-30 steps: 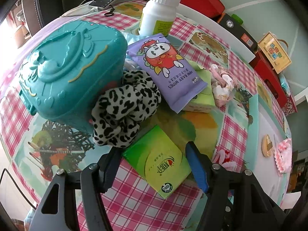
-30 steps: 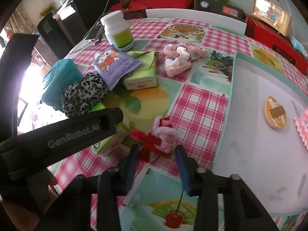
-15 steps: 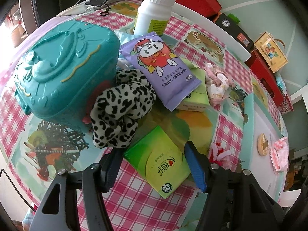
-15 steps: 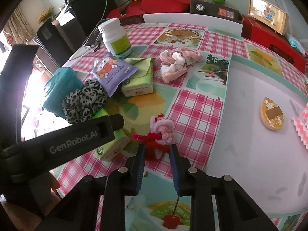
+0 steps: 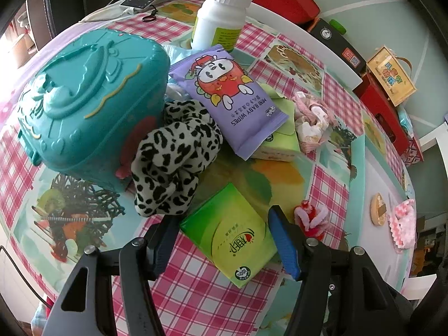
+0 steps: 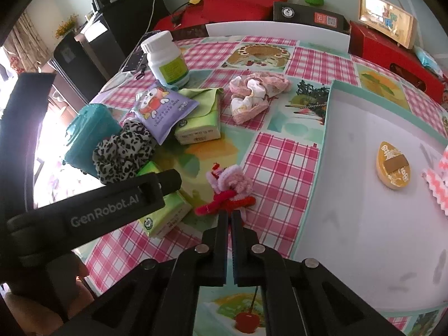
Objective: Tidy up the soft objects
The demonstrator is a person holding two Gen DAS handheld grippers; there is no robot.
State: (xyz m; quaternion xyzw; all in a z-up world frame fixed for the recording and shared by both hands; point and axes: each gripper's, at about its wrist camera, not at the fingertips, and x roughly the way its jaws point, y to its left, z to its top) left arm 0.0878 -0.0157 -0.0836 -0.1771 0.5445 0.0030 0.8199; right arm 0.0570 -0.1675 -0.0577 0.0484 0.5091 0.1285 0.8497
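Note:
My right gripper [image 6: 229,214] is shut on the near end of a red and pink pipe-cleaner toy [image 6: 228,189], which also shows in the left wrist view [image 5: 309,219]. My left gripper [image 5: 224,228] is open and straddles a green tissue pack [image 5: 232,232] lying on the checked tablecloth. A leopard-print scrunchie [image 5: 173,165] lies just beyond it, against a teal plastic case [image 5: 84,100]. A purple baby-wipes pack [image 5: 229,95] rests on a second green tissue pack [image 5: 280,140]. A pink cloth bundle [image 6: 254,95] lies further back.
A white lidded tray [image 6: 364,196] at the right holds a yellow oval item [image 6: 393,166] and a pink zigzag cloth [image 6: 436,179]. A white bottle [image 6: 166,58] stands at the back left. Red boxes [image 6: 392,53] line the far edge.
My right gripper has closed on the pipe-cleaner toy, from wide open a second ago. My left gripper has drawn back slightly and stays open around the tissue pack.

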